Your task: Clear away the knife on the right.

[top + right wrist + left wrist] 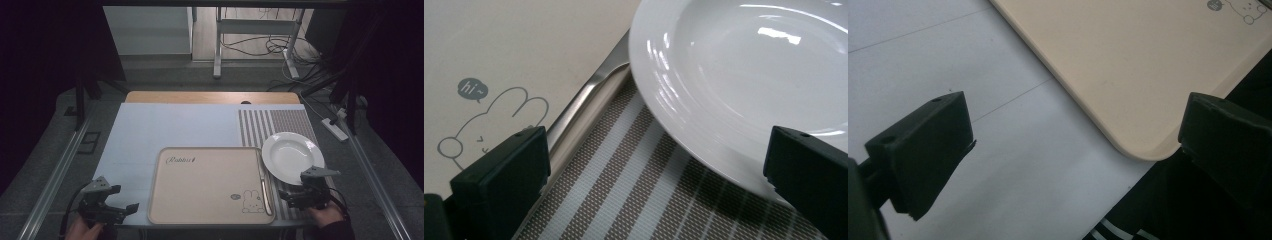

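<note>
Plate (pixel 293 157) sits on striped mat (pixel 260 125), just right of beige tray (pixel 210 185). Right gripper (pixel 295 196) fingers spread, empty, near its rim; left gripper (pixel 120 210) likewise spread, empty. Recommend gripping the rim squarely, clear of the tray's metal handle (pixel 584 107).

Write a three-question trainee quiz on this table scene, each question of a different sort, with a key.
1. True or false: the white plate sits on the beige tray.
2. Multiple choice: the metal knife lies (A) across the plate, (B) along the tray's edge nearest the plate, (C) on the bare blue mat.
3. Fill in: the right gripper and left gripper both have jaws that are ____.

Key: 1 false, it rests on the striped placemat beside the tray; 2 B; 3 open, holding nothing.
</note>
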The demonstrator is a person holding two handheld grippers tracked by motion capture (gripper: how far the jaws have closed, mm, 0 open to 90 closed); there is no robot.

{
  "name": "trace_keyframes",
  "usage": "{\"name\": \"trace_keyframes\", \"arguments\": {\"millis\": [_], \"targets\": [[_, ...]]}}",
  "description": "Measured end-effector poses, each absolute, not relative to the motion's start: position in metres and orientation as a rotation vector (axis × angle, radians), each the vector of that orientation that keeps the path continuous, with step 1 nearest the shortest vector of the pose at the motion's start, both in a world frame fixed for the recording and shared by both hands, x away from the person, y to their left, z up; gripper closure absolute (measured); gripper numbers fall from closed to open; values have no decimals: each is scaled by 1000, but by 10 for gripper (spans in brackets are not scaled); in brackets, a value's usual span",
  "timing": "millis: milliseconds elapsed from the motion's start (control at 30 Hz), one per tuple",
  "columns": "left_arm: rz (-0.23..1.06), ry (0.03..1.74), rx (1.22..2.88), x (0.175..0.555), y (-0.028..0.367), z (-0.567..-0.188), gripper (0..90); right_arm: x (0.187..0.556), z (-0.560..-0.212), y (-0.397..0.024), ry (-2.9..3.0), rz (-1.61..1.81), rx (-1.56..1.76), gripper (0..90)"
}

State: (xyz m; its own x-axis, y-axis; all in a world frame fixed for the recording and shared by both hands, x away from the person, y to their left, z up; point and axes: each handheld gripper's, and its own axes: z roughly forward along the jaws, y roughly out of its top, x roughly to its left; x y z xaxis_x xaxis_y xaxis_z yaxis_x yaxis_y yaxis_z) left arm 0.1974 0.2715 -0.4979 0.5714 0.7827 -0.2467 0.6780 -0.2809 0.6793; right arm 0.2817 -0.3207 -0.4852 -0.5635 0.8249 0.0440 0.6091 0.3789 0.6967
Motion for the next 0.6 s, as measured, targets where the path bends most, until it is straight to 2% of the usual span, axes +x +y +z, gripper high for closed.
{"name": "trace_keyframes", "arguments": {"millis": [600], "targets": [[173,1168,2027,197,272,-498,9,262,-477,-338,2270,976,1320,0]]}}
